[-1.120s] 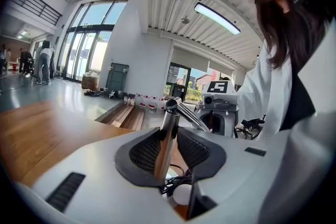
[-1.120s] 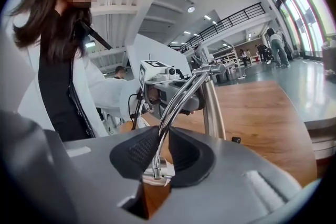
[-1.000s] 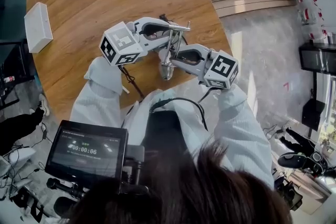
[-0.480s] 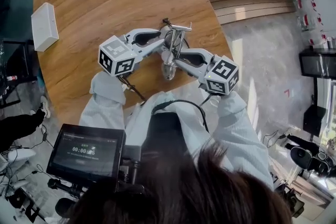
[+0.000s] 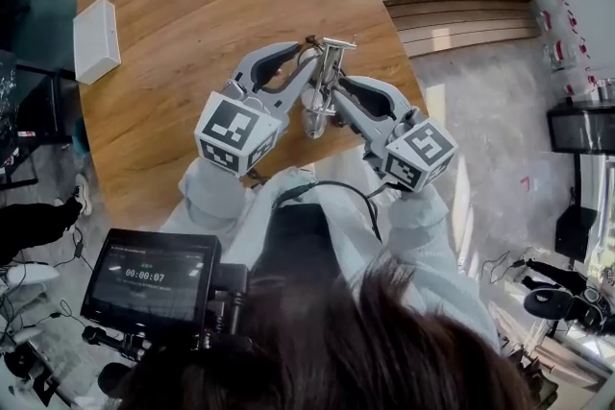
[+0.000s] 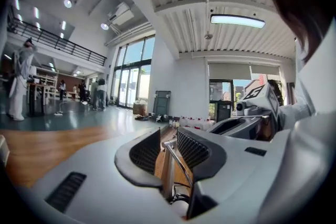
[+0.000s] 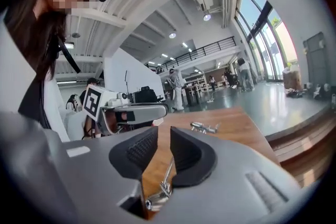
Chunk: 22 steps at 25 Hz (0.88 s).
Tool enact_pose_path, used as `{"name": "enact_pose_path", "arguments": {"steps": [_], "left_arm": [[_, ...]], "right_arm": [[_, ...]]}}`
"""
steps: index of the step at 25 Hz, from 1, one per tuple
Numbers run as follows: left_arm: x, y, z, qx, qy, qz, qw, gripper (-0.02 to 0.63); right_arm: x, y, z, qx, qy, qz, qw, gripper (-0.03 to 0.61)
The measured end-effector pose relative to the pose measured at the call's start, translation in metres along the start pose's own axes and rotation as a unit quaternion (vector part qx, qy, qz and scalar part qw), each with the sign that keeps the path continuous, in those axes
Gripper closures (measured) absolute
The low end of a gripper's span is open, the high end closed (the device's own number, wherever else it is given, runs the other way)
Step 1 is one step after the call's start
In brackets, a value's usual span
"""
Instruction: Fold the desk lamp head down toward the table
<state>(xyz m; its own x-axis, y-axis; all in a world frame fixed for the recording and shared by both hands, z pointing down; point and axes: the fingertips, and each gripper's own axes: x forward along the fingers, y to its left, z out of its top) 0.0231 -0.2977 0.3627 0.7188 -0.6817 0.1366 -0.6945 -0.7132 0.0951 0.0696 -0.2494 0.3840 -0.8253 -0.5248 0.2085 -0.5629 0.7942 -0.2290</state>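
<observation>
the lamp (image 5: 325, 77) stands on the wooden table (image 5: 192, 5), near its right edge on the person's side, and it is caught between the two tools. its thin metal arm rises upright to a short cross bar at the top. its silver head (image 5: 312, 120) hangs low, on the side nearer the person.

the left hand-held gripper (image 5: 306, 62) comes at the lamp from the left. in the left gripper view its jaws (image 6: 168, 136) are spread, with the lamp's arm (image 6: 168, 176) upright between the pads. the arm sits close to the left pad, and bare wood shows between it and the right pad.

the right hand-held gripper (image 5: 336, 96) comes in from the right, its tips just beside the arm and above the head. in the right gripper view its jaws (image 7: 164, 139) stand a little apart. a thin rod of the lamp with a bolted joint (image 7: 165, 181) lies low in the gap, and the pads do not press it.

a white box (image 5: 96, 38) lies near the table's left edge, well apart from the lamp. white sleeves (image 5: 216, 197) lead back from both grippers, and a small screen (image 5: 159, 278) sits below them.
</observation>
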Motion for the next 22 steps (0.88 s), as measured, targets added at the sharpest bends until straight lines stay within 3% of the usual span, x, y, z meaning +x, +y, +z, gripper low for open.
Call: {"name": "enact_pose_path", "arguments": {"steps": [2,5,7,11,22], "left_arm": [[-0.006,0.001,0.014,-0.002,-0.020,0.032,0.9993,0.514],[-0.015,-0.007,0.033,-0.007,-0.050,0.070,0.9962,0.569],[-0.019,-0.011,0.038,-0.008,-0.057,0.084,0.9948,0.599],[-0.021,-0.016,0.038,-0.010,-0.055,0.088,0.9946,0.611],[-0.020,-0.025,0.040,-0.005,-0.050,0.088,0.9949,0.611]], "right_arm": [[0.000,0.002,0.018,-0.011,-0.035,-0.017,0.999,0.506],[-0.015,-0.001,0.039,-0.030,-0.078,-0.071,0.994,0.577],[-0.023,-0.002,0.047,-0.034,-0.102,-0.099,0.989,0.577],[-0.027,-0.004,0.056,-0.024,-0.128,-0.121,0.984,0.577],[-0.037,-0.007,0.062,-0.010,-0.140,-0.156,0.978,0.578]]}}
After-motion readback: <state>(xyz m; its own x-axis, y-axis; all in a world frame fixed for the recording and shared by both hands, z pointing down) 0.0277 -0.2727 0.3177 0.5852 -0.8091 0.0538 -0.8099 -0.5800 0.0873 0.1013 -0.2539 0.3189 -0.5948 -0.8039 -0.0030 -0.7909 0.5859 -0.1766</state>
